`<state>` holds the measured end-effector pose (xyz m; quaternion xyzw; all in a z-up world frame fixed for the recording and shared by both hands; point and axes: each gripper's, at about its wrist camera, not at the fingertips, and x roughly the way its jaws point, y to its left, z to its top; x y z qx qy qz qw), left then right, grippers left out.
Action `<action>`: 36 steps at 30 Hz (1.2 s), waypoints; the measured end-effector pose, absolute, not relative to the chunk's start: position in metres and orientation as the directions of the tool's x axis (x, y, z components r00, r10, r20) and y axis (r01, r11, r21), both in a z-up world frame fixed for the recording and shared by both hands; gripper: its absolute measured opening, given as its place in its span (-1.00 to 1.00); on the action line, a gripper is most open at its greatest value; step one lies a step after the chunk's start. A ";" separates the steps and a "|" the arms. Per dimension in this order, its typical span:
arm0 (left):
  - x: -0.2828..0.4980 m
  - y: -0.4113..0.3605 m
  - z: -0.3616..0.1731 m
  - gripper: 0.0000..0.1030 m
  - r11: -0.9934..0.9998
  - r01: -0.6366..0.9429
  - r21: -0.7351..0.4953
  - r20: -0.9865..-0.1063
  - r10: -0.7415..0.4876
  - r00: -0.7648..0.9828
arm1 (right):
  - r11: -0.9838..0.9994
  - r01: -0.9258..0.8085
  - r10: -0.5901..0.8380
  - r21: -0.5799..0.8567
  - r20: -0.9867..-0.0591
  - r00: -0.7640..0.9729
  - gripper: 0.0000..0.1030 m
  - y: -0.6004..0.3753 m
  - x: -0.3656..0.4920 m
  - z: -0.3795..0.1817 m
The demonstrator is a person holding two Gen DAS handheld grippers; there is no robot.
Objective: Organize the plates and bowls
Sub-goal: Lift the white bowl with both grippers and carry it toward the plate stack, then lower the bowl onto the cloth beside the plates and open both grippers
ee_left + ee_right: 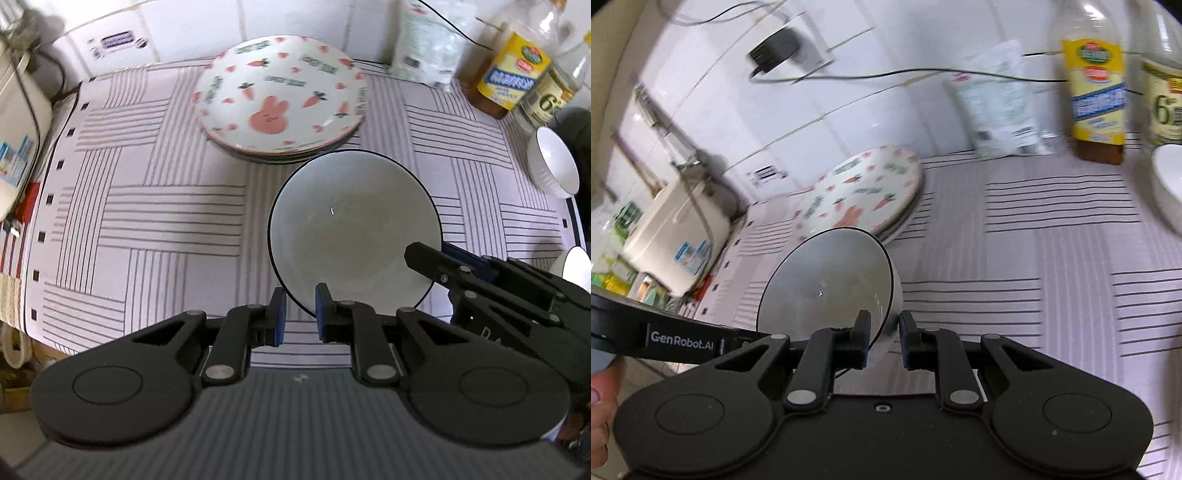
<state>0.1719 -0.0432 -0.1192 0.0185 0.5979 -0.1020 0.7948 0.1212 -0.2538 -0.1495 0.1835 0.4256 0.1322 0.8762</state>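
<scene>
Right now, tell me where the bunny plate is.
The bunny plate tops a stack at the back of the striped cloth, near the tiled wall, behind the grey bowl.

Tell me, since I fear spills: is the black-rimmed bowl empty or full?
Empty: the black-rimmed bowl shows a bare grey inside in both views, tilted in the right tongs.

Bare striped cloth [147,206] left of grey bowl [351,225], plate stack [280,96] behind, bottles [513,70] crowding far right
</scene>
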 end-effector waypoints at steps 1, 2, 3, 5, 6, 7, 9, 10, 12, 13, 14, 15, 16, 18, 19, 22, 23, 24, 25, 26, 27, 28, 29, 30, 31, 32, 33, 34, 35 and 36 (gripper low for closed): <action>0.171 -0.035 -0.121 -0.72 0.980 0.173 -0.103 -0.954 -0.146 0.261 | 0.896 -0.085 0.395 0.437 -0.693 0.603 -0.60 -0.250 0.121 -0.150; 0.171 -0.028 -0.123 -0.72 0.980 0.163 -0.112 -0.955 -0.151 0.256 | 0.891 -0.096 0.407 0.443 -0.689 0.599 -0.60 -0.245 0.121 -0.151; 0.171 -0.021 -0.126 -0.72 0.981 0.148 -0.123 -0.956 -0.157 0.246 | 0.886 -0.106 0.421 0.451 -0.688 0.591 -0.60 -0.240 0.122 -0.153; 0.170 -0.012 -0.131 -0.72 0.985 0.125 -0.121 -0.961 -0.148 0.235 | 0.885 -0.121 0.432 0.449 -0.697 0.573 -0.60 -0.231 0.124 -0.156; 0.170 -0.007 -0.133 -0.72 0.987 0.116 -0.113 -0.963 -0.138 0.232 | 0.884 -0.129 0.437 0.449 -0.699 0.566 -0.60 -0.226 0.125 -0.157; 0.170 -0.004 -0.136 -0.72 0.989 0.108 -0.105 -0.965 -0.127 0.231 | 0.882 -0.139 0.446 0.451 -0.700 0.558 -0.60 -0.221 0.126 -0.159; 0.171 0.003 -0.142 -0.71 0.992 0.092 -0.086 -0.969 -0.105 0.225 | 0.877 -0.159 0.461 0.453 -0.702 0.542 -0.60 -0.211 0.129 -0.163; 0.174 0.006 -0.145 -0.71 0.993 0.085 -0.079 -0.971 -0.096 0.221 | 0.875 -0.169 0.468 0.454 -0.702 0.536 -0.60 -0.205 0.131 -0.165; 0.176 0.013 -0.152 -0.71 0.995 0.066 -0.069 -0.975 -0.081 0.206 | 0.872 -0.185 0.477 0.452 -0.709 0.520 -0.60 -0.195 0.134 -0.170; 0.176 0.017 -0.156 -0.70 0.996 0.056 -0.067 -0.977 -0.077 0.198 | 0.872 -0.190 0.479 0.451 -0.711 0.514 -0.60 -0.191 0.135 -0.172; 0.177 0.020 -0.160 -0.69 0.997 0.046 -0.069 -0.979 -0.076 0.190 | 0.871 -0.195 0.483 0.451 -0.713 0.508 -0.59 -0.186 0.136 -0.175; 0.178 0.022 -0.164 -0.69 0.997 0.036 -0.072 -0.980 -0.077 0.185 | 0.870 -0.202 0.486 0.450 -0.713 0.505 -0.59 -0.183 0.137 -0.177; 0.178 0.025 -0.168 -0.69 0.997 0.027 -0.073 -0.980 -0.077 0.181 | 0.870 -0.207 0.486 0.447 -0.712 0.507 -0.59 -0.179 0.138 -0.179; 0.178 0.027 -0.172 -0.68 0.997 0.013 -0.081 -0.979 -0.081 0.186 | 0.874 -0.215 0.481 0.435 -0.722 0.497 -0.59 -0.172 0.141 -0.183; 0.177 0.028 -0.173 -0.67 0.997 0.010 -0.079 -0.979 -0.079 0.188 | 0.880 -0.225 0.474 0.419 -0.730 0.493 -0.59 -0.168 0.142 -0.185; 0.179 0.028 -0.173 -0.66 0.996 0.005 -0.085 -0.979 -0.084 0.187 | 0.879 -0.240 0.476 0.413 -0.719 0.507 -0.59 -0.166 0.144 -0.183; 0.179 0.028 -0.173 -0.65 0.996 0.006 -0.086 -0.979 -0.086 0.184 | 0.879 -0.240 0.475 0.411 -0.721 0.505 -0.59 -0.165 0.145 -0.182; 0.179 0.027 -0.173 -0.65 0.996 0.009 -0.084 -0.980 -0.084 0.182 | 0.882 -0.246 0.470 0.402 -0.727 0.501 -0.59 -0.164 0.146 -0.182; 0.179 0.027 -0.173 -0.65 0.996 0.012 -0.083 -0.980 -0.084 0.181 | 0.887 -0.257 0.462 0.383 -0.734 0.498 -0.59 -0.162 0.146 -0.181; 0.179 0.025 -0.173 -0.64 0.997 0.016 -0.080 -0.980 -0.082 0.179 | 0.891 -0.265 0.454 0.369 -0.740 0.496 -0.59 -0.161 0.147 -0.181; 0.179 0.023 -0.173 -0.63 0.997 0.021 -0.069 -0.981 -0.072 0.178 | 0.895 -0.268 0.446 0.357 -0.745 0.496 -0.59 -0.160 0.147 -0.182; 0.179 0.022 -0.173 -0.54 0.998 0.027 -0.058 -0.982 -0.062 0.177 | 0.897 -0.266 0.442 0.354 -0.748 0.495 -0.58 -0.159 0.147 -0.182; 0.179 0.020 -0.172 -0.45 0.998 0.034 -0.046 -0.983 -0.052 0.176 | 0.897 -0.265 0.441 0.353 -0.750 0.494 -0.57 -0.160 0.147 -0.182; 0.178 0.017 -0.170 -0.41 0.998 0.046 -0.031 -0.983 -0.038 0.179 | 0.898 -0.264 0.438 0.351 -0.753 0.491 -0.56 -0.159 0.146 -0.182; 0.177 0.015 -0.168 -0.35 0.998 0.057 -0.018 -0.983 -0.028 0.183 | 0.901 -0.263 0.432 0.345 -0.757 0.490 -0.55 -0.159 0.146 -0.181; 0.176 0.013 -0.165 -0.31 0.998 0.068 -0.006 -0.982 -0.018 0.185 | 0.905 -0.264 0.424 0.334 -0.762 0.490 -0.53 -0.159 0.145 -0.180; 0.175 0.012 -0.162 -0.29 0.997 0.077 0.001 -0.982 -0.013 0.187 | 0.908 -0.266 0.416 0.323 -0.765 0.491 -0.44 -0.159 0.144 -0.177; 0.173 0.011 -0.158 -0.25 0.996 0.087 0.008 -0.982 -0.008 0.188 | 0.912 -0.265 0.408 0.314 -0.767 0.494 -0.37 -0.161 0.143 -0.175; 0.171 0.009 -0.155 -0.20 0.996 0.093 0.013 -0.982 -0.005 0.191 | 0.913 -0.263 0.405 0.311 -0.766 0.499 -0.34 -0.163 0.142 -0.171; 0.169 0.007 -0.150 -0.19 0.995 0.101 0.019 -0.981 -0.001 0.196 | 0.914 -0.260 0.404 0.312 -0.764 0.504 -0.28 -0.167 0.141 -0.166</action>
